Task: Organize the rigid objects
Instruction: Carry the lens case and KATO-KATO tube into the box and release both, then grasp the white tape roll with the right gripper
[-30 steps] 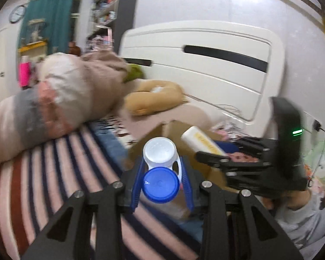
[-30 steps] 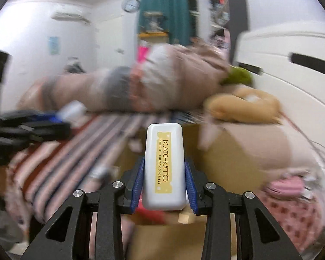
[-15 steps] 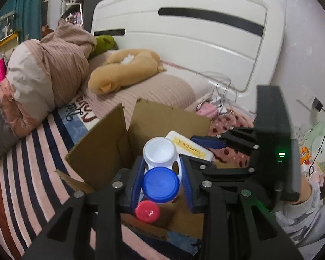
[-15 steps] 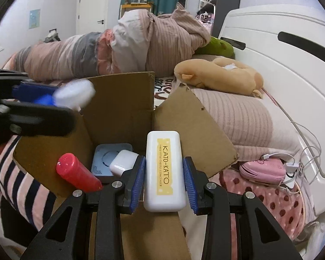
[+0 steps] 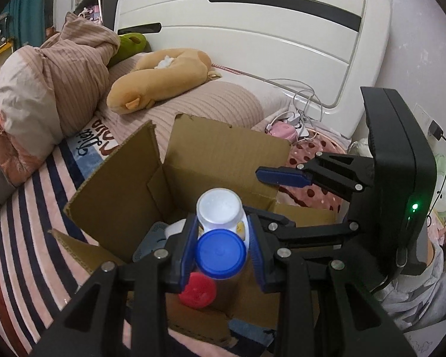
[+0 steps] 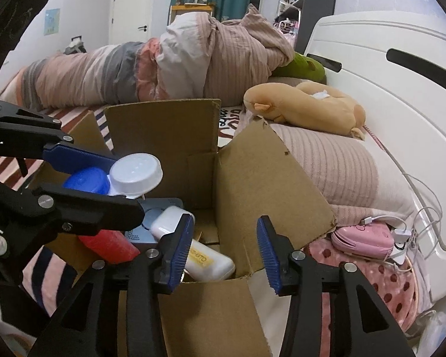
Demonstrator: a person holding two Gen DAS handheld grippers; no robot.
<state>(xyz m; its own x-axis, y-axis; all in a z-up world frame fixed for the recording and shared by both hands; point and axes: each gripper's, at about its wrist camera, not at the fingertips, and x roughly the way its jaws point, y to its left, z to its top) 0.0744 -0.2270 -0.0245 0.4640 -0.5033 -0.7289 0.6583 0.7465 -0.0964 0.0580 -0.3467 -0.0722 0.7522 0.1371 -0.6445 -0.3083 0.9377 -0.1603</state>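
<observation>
An open cardboard box (image 5: 223, 154) (image 6: 252, 184) stands on the bed. My left gripper (image 5: 221, 238) (image 6: 83, 178) is shut on a blue-and-white lens case (image 5: 220, 232) (image 6: 119, 178) and holds it above the box. My right gripper (image 6: 224, 250) (image 5: 279, 177) is open and empty over the box's near right side. The white KATO-KATO case (image 6: 208, 260) lies on the box floor below it. A red bottle (image 5: 197, 291) (image 6: 107, 245), a grey device (image 6: 157, 208) and a white earbud case (image 6: 168, 221) also lie inside.
A tan plush toy (image 5: 160, 74) (image 6: 306, 110) and a rolled striped duvet (image 6: 163, 68) lie behind the box. A pink gadget with white cables (image 6: 362, 239) lies to the right by the white headboard (image 5: 252, 29). The bed has a striped cover (image 5: 20, 238).
My right gripper has opened and let go of the KATO-KATO case, which now lies in the box. My left gripper has moved over the box with the lens case.
</observation>
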